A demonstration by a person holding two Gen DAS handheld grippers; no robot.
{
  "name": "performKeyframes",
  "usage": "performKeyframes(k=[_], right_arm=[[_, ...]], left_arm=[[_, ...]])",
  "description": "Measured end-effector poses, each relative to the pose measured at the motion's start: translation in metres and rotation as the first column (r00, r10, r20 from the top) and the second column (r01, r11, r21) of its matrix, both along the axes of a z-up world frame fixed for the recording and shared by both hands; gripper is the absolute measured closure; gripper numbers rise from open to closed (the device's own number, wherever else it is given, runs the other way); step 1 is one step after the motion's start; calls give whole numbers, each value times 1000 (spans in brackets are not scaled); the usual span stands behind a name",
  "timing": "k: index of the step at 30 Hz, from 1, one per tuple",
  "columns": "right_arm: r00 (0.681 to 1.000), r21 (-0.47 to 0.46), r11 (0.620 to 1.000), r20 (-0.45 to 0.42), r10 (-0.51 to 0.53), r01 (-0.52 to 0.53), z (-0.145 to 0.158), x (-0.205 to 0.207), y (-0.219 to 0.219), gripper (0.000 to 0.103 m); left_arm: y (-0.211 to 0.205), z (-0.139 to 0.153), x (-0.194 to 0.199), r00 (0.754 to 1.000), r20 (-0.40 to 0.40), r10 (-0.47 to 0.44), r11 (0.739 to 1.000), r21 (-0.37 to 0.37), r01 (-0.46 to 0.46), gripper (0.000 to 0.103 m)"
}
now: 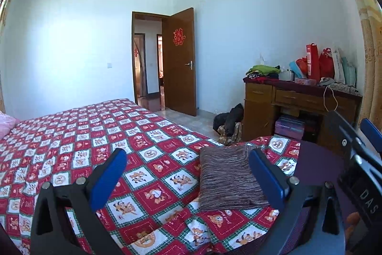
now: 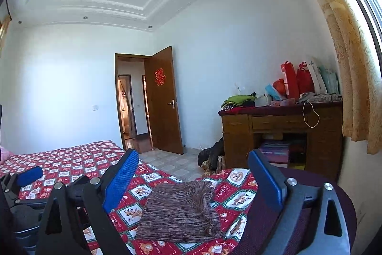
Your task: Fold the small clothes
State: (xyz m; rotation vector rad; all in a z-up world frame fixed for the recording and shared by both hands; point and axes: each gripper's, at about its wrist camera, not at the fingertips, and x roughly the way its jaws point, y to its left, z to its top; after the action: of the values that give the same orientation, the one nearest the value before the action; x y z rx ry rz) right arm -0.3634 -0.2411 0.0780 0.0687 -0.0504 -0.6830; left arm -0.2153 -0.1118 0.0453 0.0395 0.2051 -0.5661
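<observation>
Folded brown knit near bed corner, clear quilt leftward; left tool and right tool both spread, empty.

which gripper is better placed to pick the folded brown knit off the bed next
Right, probably, by a small margin. Both grippers stand open and empty. The knit lies centred between the right gripper fingers, while the left gripper sees it off to its right side, near one finger.
</observation>
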Motion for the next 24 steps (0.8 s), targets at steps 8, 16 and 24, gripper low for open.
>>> performKeyframes(k=[8,16,24], right_arm=[[1000,44,999,1,-6,6,2,-2,-9,9],[1000,59,998,-2,-11,11,0,-3,-15,9],[1000,60,998,-3,-10,10,0,0,-16,9]], left_arm=[[-4,-2,2,1000,-1,9,1000,26,-9,0],[-7,-1,-3,1000,18,14,998,57,-15,0],[-7,-1,-2,1000,8,12,998,60,-13,0]])
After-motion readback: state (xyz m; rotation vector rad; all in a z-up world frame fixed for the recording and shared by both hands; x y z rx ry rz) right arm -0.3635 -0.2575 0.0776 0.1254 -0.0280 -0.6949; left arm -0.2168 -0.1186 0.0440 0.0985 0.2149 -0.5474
